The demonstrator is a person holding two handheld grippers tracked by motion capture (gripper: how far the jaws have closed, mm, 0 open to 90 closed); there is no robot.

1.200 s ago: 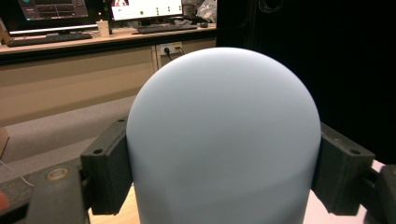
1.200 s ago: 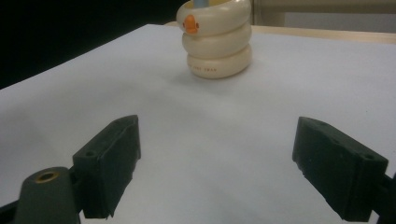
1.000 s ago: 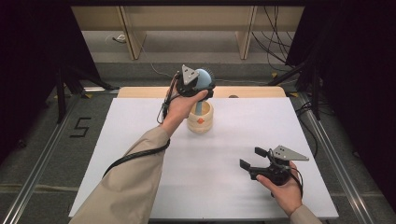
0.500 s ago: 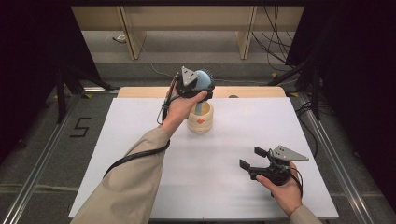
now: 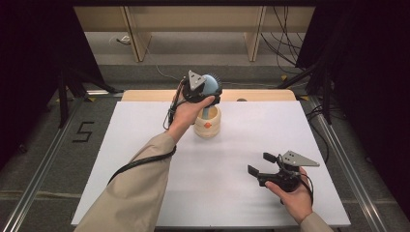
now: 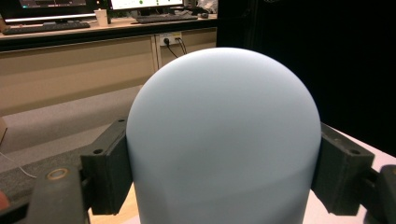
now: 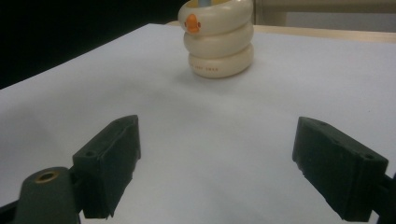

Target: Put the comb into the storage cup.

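Left gripper (image 5: 207,89) pinches the pale blue brush (image 5: 211,86) by its rounded head, jaws pressed on both sides, its handle standing in the cream ringed holder (image 5: 208,124) near the tabletop's (image 5: 145,159) far edge. Small print on the holder's lowest ring is too blurred to read — an orange duck mark sits above. Right gripper (image 5: 263,163) hovers spread wide near the right near corner, hand (image 5: 295,198) low, forearm entering from below.

This is a lab recording bay. A white-topped table (image 5: 145,159) stands between black curtains (image 5: 34,58), with metal floor rails (image 5: 36,186) and loose cables (image 5: 283,29) at far right. Beyond, a desk carries monitors (image 6: 144,3) and keyboards (image 6: 46,27).
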